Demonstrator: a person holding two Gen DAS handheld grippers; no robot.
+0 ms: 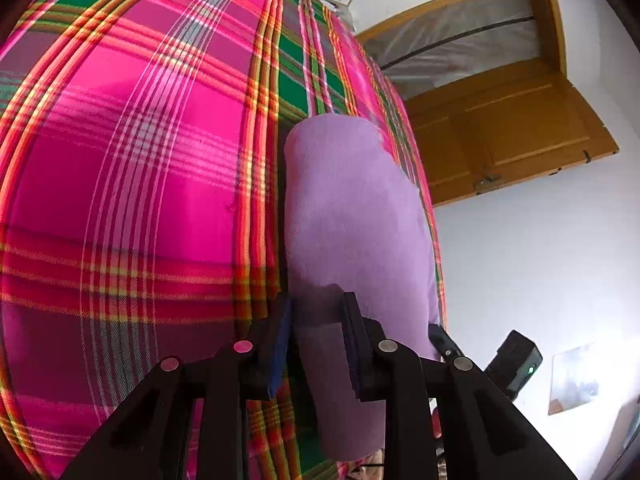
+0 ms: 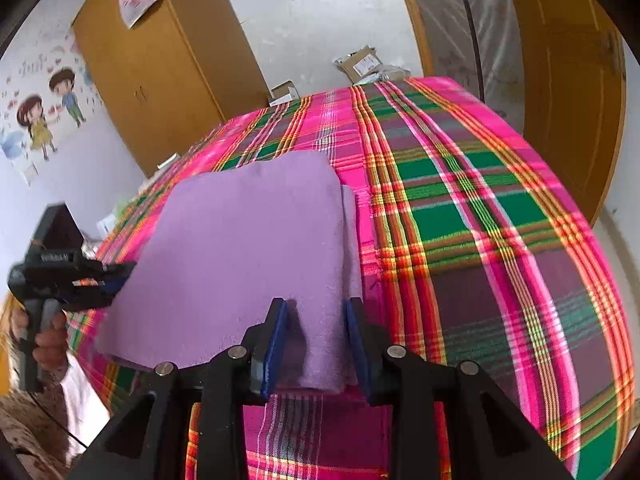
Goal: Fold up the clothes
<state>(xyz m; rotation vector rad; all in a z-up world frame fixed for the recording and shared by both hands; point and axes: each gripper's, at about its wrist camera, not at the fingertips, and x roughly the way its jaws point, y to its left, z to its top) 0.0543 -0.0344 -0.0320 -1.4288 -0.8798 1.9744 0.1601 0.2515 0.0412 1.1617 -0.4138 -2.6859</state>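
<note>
My left gripper [image 1: 318,308] and my right gripper [image 2: 316,312] each hold one near corner of a folded lilac fleece garment [image 2: 240,252], which lies on a bed covered by a pink, green and orange plaid bedsheet [image 2: 480,208]. Left wrist view: my two blue-padded fingers [image 1: 352,340] stand narrowly apart with a fold of the lilac cloth between them, the pads pressed against it; beyond them the garment runs away along the bed's right-hand edge. Right wrist view: my fingers [image 2: 276,340] stand in the same narrow setting, with the garment's near right corner gathered between the pads and a second layer of the cloth showing as a paler strip along its right side. In this view my left gripper appears at the far left, its tips touching the garment's left corner, the handle held by my hand [image 2: 48,340]. Background: a wooden wardrobe [image 2: 160,60], a cartoon wall sticker [image 2: 44,120], an open wooden door [image 1: 508,128] and cardboard boxes [image 2: 364,64] beyond the far end of the bed.
</note>
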